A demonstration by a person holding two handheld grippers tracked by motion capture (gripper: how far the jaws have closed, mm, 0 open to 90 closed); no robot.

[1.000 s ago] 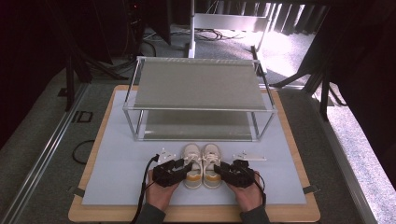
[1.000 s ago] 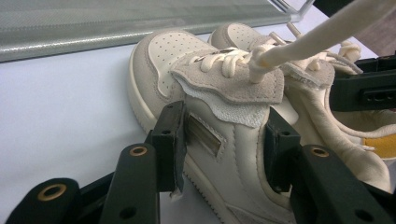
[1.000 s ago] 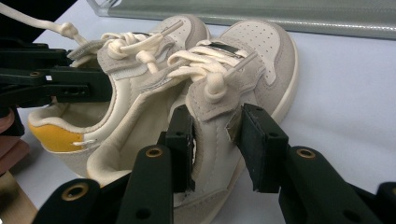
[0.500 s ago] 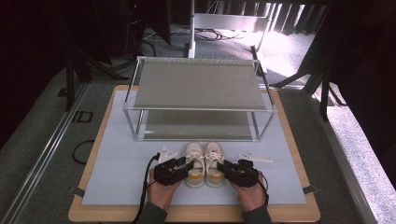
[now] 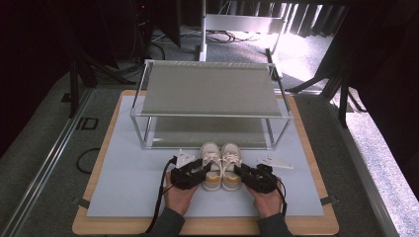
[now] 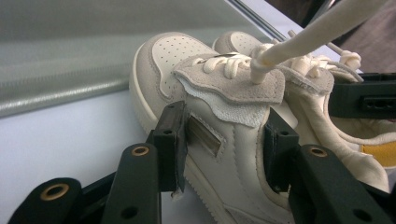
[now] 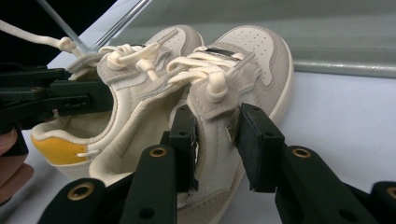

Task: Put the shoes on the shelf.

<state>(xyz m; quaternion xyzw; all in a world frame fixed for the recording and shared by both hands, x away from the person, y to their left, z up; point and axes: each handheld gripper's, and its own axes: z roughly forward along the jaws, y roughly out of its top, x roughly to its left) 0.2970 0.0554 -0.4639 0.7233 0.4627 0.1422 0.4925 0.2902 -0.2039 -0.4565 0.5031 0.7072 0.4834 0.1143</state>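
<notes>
Two shoes side by side (toes toward the rack), left shoe clamped in left gripper jaws, right shoe in right gripper jaws.

Black jaws, brass rivets, grey sleeves

My left gripper clamps the outer side of the left shoe and my right gripper clamps the outer side of the right shoe. The pair stands side by side on the pale mat, toes toward the two-tier metal rack just beyond.
</notes>
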